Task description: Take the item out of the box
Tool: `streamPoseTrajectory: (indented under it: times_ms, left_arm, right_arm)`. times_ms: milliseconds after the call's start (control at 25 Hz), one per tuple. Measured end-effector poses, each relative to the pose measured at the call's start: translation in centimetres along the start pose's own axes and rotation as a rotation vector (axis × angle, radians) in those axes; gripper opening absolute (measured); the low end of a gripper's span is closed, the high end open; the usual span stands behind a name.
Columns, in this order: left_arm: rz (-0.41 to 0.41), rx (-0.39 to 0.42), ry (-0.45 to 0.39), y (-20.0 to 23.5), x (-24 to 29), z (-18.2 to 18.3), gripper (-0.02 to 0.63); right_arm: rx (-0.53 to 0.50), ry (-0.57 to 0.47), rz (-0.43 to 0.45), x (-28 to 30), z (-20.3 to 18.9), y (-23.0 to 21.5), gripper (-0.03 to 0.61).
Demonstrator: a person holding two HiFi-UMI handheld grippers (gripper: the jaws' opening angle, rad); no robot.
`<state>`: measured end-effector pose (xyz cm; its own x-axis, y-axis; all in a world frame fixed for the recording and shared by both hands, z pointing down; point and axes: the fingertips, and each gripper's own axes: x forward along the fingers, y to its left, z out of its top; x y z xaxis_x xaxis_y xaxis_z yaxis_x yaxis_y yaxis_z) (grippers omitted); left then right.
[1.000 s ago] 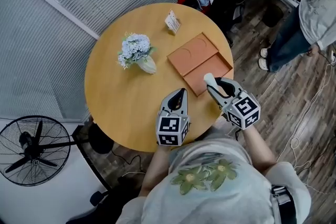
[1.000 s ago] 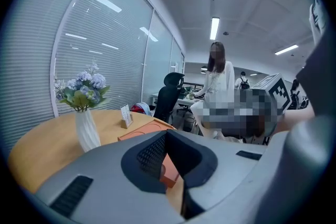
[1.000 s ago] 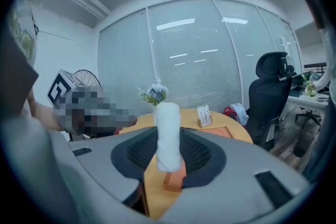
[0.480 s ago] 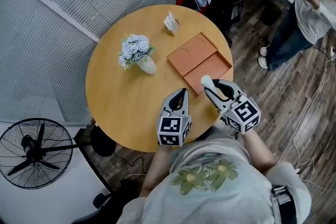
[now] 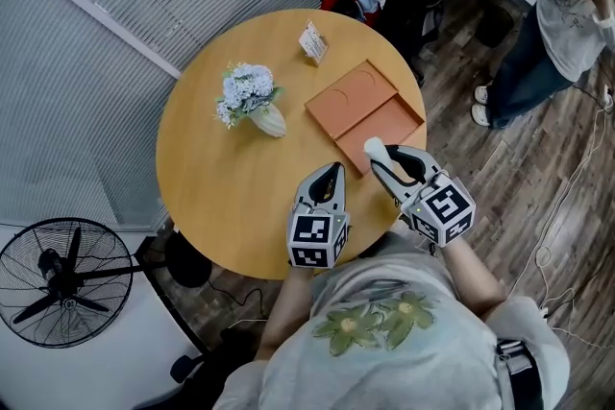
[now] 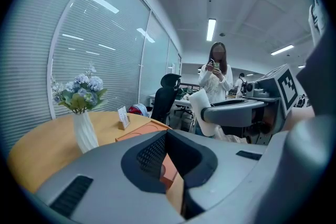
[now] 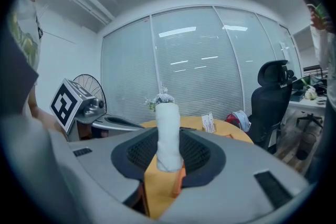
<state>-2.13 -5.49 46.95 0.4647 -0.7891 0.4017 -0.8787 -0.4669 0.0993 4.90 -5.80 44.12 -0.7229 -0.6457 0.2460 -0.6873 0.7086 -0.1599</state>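
I am gripping a white roll in my right claw; it is standing upright between my pads, poking past their tips. The orange box is lying just beneath and ahead. My left claw is hovering alongside, clenched, empty.

We see the right gripper, with the white towel-like roll clamped between its jaws, drift a little toward the left side of the round wooden table. The roll's tip now sits closer to the near left edge of the flat orange cardboard box than it did a second ago. Beyond the table's far right edge, the standing person in a pale top is now farther off, with a hand raised toward the head where the arm hung low before.
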Motion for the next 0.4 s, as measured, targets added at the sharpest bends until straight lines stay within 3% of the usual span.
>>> streamPoseTrajectory:
  times_ms: [400]
  left_arm:
    - [-0.008, -0.003, 0.002, 0.16, 0.17, -0.17, 0.003]
  right_arm:
    - [-0.003, 0.016, -0.011, 0.18, -0.27, -0.27, 0.133]
